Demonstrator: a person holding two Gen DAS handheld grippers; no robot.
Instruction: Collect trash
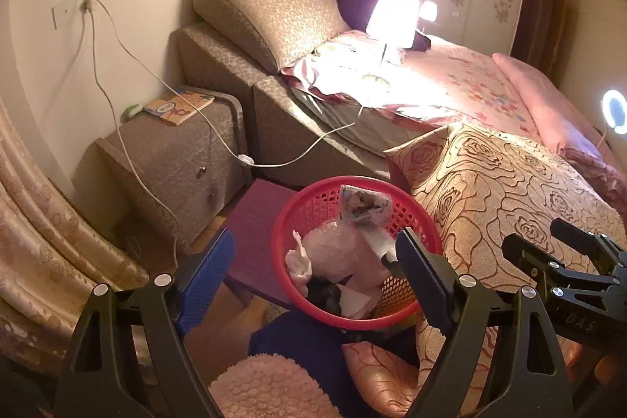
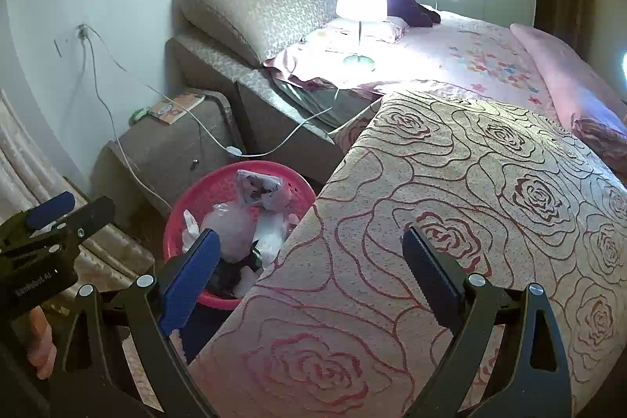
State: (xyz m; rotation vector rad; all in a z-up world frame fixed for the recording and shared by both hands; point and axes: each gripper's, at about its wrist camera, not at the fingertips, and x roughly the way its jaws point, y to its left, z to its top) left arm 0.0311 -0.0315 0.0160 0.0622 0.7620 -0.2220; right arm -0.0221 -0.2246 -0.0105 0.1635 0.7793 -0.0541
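Both tongs, left and right, gape wide and empty. Trash fills the red basket at bed's nine o'clock: light, crinkly, likely best pinched by a loose fold.

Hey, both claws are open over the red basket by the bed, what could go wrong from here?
1. The red basket is heaped; the wrapper on top sits at rim height and could slide out if bumped.
2. The white cord hangs loose from the lamp just behind the basket; a claw could snag it and tip the lamp onto the bedding.
3. The left claw and right claw are close and might collide.
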